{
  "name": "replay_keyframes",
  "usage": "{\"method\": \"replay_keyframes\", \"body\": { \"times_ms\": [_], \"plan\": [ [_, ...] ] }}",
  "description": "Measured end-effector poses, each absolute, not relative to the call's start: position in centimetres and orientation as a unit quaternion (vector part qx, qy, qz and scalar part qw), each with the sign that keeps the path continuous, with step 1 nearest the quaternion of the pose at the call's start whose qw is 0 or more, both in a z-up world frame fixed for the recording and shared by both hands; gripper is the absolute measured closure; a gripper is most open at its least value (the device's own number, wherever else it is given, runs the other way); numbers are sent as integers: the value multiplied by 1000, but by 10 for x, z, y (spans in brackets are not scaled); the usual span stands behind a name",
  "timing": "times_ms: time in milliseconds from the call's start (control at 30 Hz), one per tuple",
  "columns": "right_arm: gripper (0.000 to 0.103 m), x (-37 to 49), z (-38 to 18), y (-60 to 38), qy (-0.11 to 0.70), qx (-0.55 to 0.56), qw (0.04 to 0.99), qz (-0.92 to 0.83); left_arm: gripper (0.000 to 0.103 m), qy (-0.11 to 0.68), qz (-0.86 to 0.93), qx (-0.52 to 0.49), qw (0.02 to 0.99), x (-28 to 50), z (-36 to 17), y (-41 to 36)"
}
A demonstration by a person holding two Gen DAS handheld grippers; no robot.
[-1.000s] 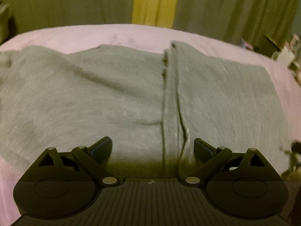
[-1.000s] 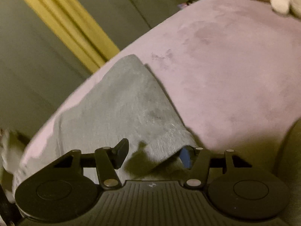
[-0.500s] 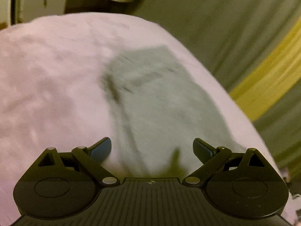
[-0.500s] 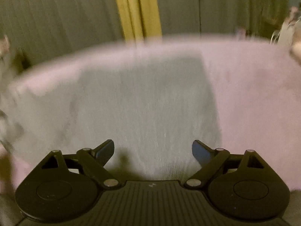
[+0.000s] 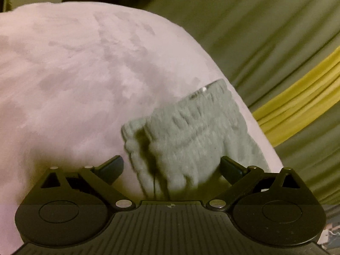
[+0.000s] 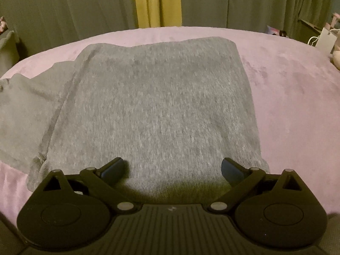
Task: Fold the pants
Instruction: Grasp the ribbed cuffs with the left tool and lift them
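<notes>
Grey knit pants [image 6: 161,97] lie folded flat on a pink bedspread [image 6: 286,85], with a looser layer spreading out at the left. My right gripper [image 6: 173,167] hovers over their near edge; its jaws are opening wide and the pads touch nothing, with cloth only lying beneath them. In the left wrist view a ribbed, gathered end of the pants [image 5: 191,136] rests near the bed's edge. My left gripper [image 5: 172,167] is open just above that end, its fingers standing to either side of the cloth without pressing on it.
Green curtains with a yellow strip [image 6: 158,2] hang behind the bed. A white bag [image 6: 326,39] and a pale plush thing [image 6: 335,56] sit at the far right. Pink bedspread [image 5: 63,74] stretches left of the ribbed end, and the bed's edge drops off at its right.
The right gripper let go of the ribbed edge it was shut around, opened and rolled level. The left gripper swung sideways from the pants' middle to their ribbed end, rolling as it went.
</notes>
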State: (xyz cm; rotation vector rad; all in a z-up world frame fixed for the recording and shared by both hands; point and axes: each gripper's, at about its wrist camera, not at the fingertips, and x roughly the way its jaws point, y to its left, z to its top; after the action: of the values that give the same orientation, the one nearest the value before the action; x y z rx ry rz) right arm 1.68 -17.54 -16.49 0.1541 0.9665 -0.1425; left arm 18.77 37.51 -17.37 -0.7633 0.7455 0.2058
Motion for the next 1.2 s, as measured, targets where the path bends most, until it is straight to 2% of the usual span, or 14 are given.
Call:
{"method": "replay_keyframes", "body": {
  "times_ms": [233, 267, 300, 433, 467, 533, 567, 600, 733, 800, 833, 900, 1000, 1200],
  "plan": [
    [5, 27, -171, -173, 474, 73, 874, -80, 5, 333, 58, -376, 863, 198, -184, 390],
    [5, 27, -171, -172, 475, 72, 873, -82, 8, 323, 49, -382, 865, 196, -185, 391],
    [5, 28, -171, -172, 476, 71, 873, -84, 15, 311, 42, -393, 865, 192, -187, 394],
    [5, 29, -172, -172, 477, 75, 871, -89, 23, 273, -1, -447, 852, 175, -203, 410],
    [5, 30, -172, -172, 477, 74, 871, -91, 23, 275, 2, -445, 852, 175, -206, 410],
    [5, 29, -173, -170, 475, 71, 872, -95, 15, 281, 15, -433, 856, 182, -205, 403],
    [5, 30, -173, -169, 475, 69, 872, -97, 4, 288, 20, -430, 856, 189, -202, 398],
    [5, 30, -173, -167, 476, 68, 871, -100, 0, 295, 26, -427, 855, 197, -199, 392],
    [5, 31, -169, -167, 484, 69, 866, -103, 1, 317, 79, -406, 853, 218, -189, 381],
    [5, 30, -166, -169, 487, 75, 864, -101, 28, 304, 70, -429, 848, 214, -187, 386],
    [5, 29, -164, -170, 488, 79, 863, -101, 30, 301, 57, -452, 838, 215, -188, 390],
    [5, 27, -161, -173, 486, 85, 864, -101, 42, 294, 50, -459, 837, 206, -182, 393],
    [5, 28, -157, -180, 484, 104, 862, -103, 53, 287, 32, -407, 867, 199, -151, 383],
    [5, 18, -136, -213, 441, 183, 870, -127, 55, 223, -78, -315, 919, 176, -43, 305]
  ]
}}
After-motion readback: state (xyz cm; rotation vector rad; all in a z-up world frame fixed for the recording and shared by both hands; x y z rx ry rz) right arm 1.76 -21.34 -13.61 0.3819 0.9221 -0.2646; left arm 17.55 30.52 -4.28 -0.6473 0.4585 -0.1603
